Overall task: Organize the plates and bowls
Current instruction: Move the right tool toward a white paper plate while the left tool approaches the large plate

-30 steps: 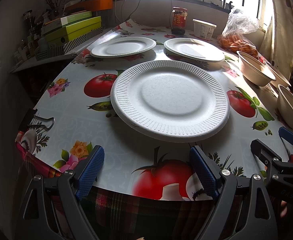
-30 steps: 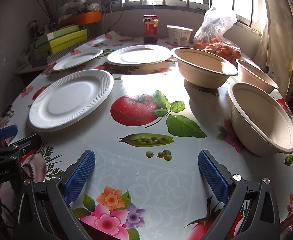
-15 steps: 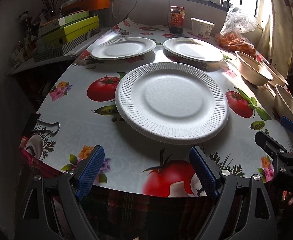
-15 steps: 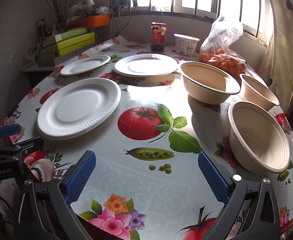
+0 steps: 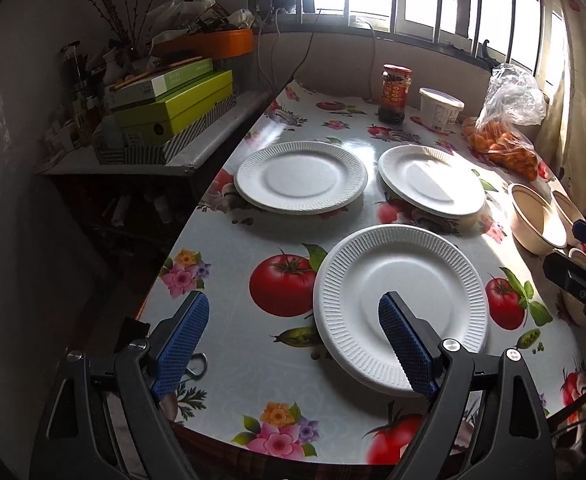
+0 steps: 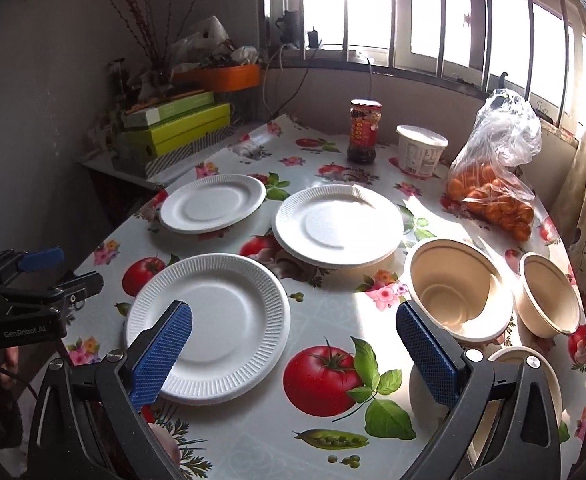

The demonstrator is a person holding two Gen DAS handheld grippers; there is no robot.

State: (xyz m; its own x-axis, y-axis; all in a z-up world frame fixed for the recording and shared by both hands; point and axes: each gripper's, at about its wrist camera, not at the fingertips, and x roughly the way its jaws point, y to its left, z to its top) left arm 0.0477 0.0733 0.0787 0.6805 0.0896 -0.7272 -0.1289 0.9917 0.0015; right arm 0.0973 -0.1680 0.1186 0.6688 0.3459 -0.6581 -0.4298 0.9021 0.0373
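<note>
In the left wrist view the left gripper (image 5: 293, 344) hangs spread wide and empty over the near edge of the table (image 5: 253, 380), and the near plate (image 5: 403, 304) lies at about one o'clock from it, its right blue pad overlapping the plate's near rim in the picture; whether it touches cannot be told. The far-left plate (image 5: 301, 178) sits at twelve o'clock, well apart, and the far-right plate (image 5: 431, 180) farther toward one. In the right wrist view the right gripper (image 6: 293, 356) is likewise parted and holding nothing; the same near plate (image 6: 209, 324) lies at eleven o'clock beneath its left pad, while the big bowl (image 6: 459, 294) sits at one o'clock just beyond its right pad, a second bowl (image 6: 551, 294) at two and a third bowl (image 6: 505, 354) partly hidden behind the finger. Round ware has no long axis; I judge the left gripper nearer the plates, the right nearer the bowls.
</note>
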